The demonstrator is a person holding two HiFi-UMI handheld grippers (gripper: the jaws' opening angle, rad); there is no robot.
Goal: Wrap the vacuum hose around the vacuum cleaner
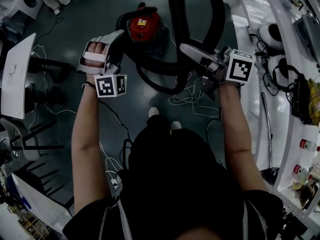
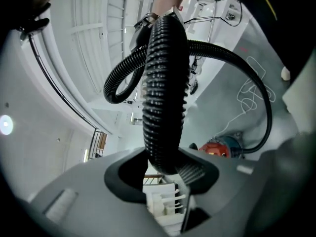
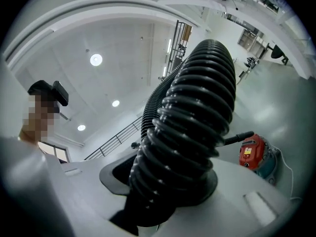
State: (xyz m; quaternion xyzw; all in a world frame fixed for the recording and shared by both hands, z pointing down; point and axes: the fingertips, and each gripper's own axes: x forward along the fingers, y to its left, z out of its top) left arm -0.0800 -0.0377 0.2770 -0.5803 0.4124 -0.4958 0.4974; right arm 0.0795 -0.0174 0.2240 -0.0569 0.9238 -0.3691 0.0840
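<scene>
Looking first at the vacuum hose (image 1: 177,19): it is black and ribbed, and it rises in a tall loop above the floor. Its lower run curves around the near side of the vacuum cleaner (image 1: 144,26). The cleaner is a red canister standing on the dark floor, ahead of me and between my two arms.

In the left gripper view the hose (image 2: 165,83) comes straight up out of the left gripper (image 2: 163,167). Its jaws are closed narrowly on the ribs, and the hose sits in the notch between them. Beyond that, the hose arcs over and down to the red cleaner (image 2: 217,148) at lower right.

In the right gripper view the right gripper (image 3: 170,181) likewise clamps a thick length of hose (image 3: 197,117). The cleaner (image 3: 252,152) is low on the right, well apart from the jaws.

From the head view, the left gripper (image 1: 117,39) is beside the cleaner's left flank, with its marker cube (image 1: 111,85) towards me. The right gripper (image 1: 186,49) holds the hose where the loop comes down, and its marker cube (image 1: 239,66) is at my wrist.

A white cable (image 1: 187,96) lies in loose tangles on the floor under the right arm. My shoes (image 1: 154,112) show just below the hose. A long white bench (image 1: 260,109) cluttered with gear runs along the right.
</scene>
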